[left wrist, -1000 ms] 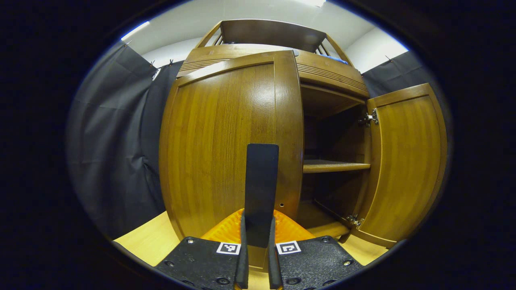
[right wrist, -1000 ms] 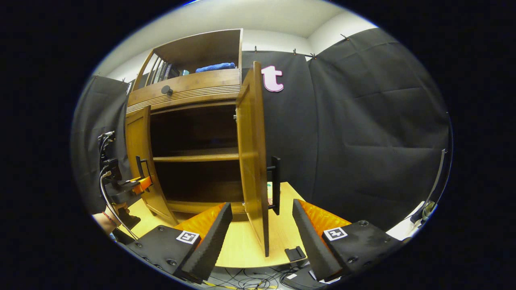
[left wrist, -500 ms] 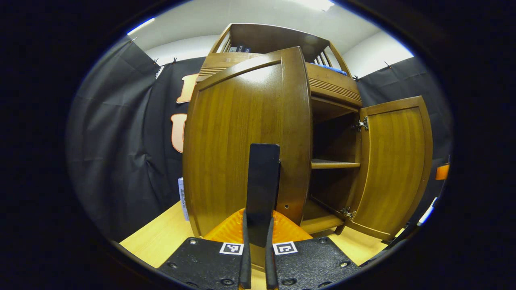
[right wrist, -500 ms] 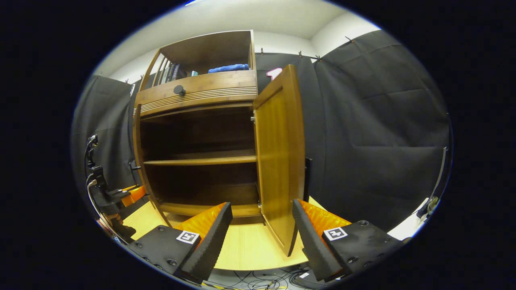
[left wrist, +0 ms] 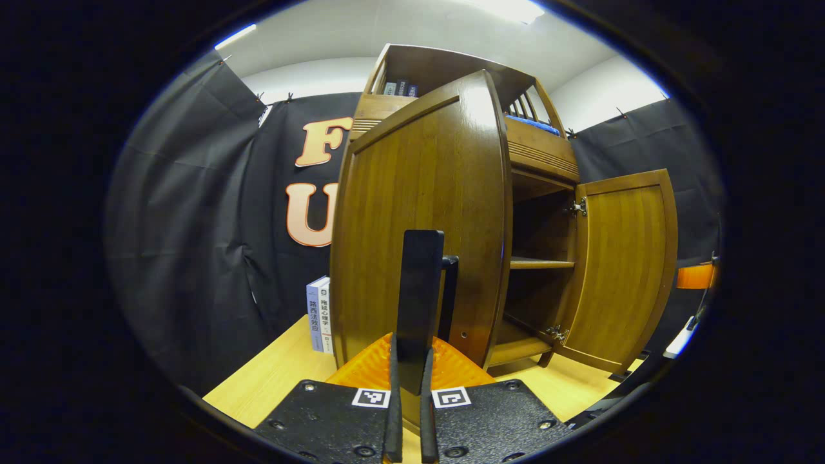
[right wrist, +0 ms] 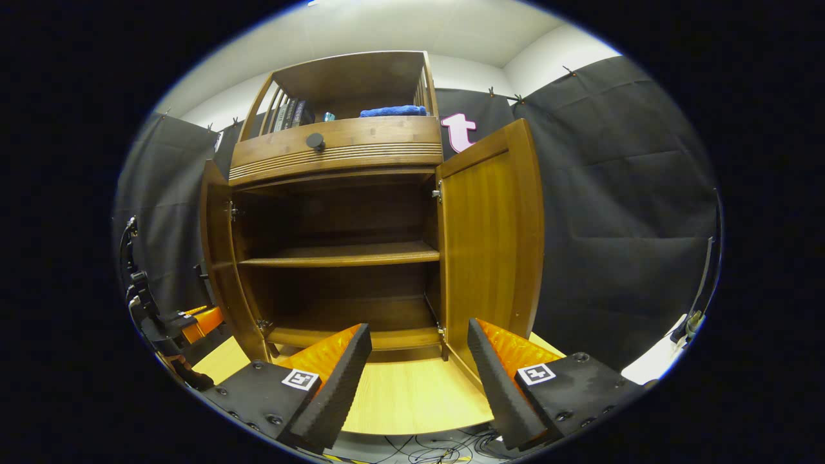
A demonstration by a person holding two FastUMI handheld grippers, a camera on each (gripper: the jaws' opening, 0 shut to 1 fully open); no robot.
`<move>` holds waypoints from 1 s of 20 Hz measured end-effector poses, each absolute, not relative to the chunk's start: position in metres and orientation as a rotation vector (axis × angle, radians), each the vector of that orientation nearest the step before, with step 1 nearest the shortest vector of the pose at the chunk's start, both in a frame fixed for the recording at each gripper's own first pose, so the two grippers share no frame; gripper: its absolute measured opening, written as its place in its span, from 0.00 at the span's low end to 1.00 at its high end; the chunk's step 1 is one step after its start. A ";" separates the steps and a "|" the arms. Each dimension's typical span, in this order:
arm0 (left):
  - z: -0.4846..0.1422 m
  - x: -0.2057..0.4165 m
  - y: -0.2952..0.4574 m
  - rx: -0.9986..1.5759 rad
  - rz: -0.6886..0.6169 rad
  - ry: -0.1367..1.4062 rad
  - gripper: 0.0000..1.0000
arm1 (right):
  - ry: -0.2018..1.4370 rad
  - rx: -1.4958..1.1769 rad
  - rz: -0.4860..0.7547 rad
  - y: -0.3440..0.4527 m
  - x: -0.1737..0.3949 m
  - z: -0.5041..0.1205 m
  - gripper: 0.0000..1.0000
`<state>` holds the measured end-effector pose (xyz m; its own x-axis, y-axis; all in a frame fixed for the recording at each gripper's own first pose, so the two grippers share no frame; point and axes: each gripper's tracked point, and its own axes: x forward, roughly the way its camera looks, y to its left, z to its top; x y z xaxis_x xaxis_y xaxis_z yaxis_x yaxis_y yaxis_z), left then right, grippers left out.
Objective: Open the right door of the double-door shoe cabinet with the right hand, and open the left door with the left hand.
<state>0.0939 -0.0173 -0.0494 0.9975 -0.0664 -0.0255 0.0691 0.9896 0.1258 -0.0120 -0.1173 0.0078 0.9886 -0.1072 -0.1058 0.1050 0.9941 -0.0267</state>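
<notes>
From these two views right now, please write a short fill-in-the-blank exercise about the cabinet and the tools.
1. The left tool is shut on the left door's ____.
2. The right tool has its fingers ____ and holds nothing.
3. Inside the shoe cabinet, the middle shelf is ____.
4. On the cabinet's top lies a folded cloth of ____ colour.

Missing words: handle; open; empty; blue

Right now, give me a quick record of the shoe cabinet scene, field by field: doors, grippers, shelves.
left door: swung open, its handle between the fingers
left gripper: shut on the handle
right door: wide open, untouched
right gripper: open, holding nothing, apart from the right door
inner shelf: bare
top shelf: books, blue cloth
drawer knob: untouched
</notes>
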 end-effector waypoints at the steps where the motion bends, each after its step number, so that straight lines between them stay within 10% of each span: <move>1: -0.047 0.089 -0.010 0.134 -0.061 0.021 0.09 | 0.109 -0.026 -0.105 -0.110 -0.015 0.005 0.90; 20: -0.025 0.063 0.090 0.159 -0.019 0.035 0.01 | 0.098 -0.066 -0.075 -0.015 -0.041 -0.004 0.90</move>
<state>0.0627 0.0899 -0.0253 0.9992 -0.0158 -0.0362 0.0213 0.9873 0.1576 -0.0414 -0.0148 -0.0045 0.9924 -0.0776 -0.0957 0.0711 0.9950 -0.0697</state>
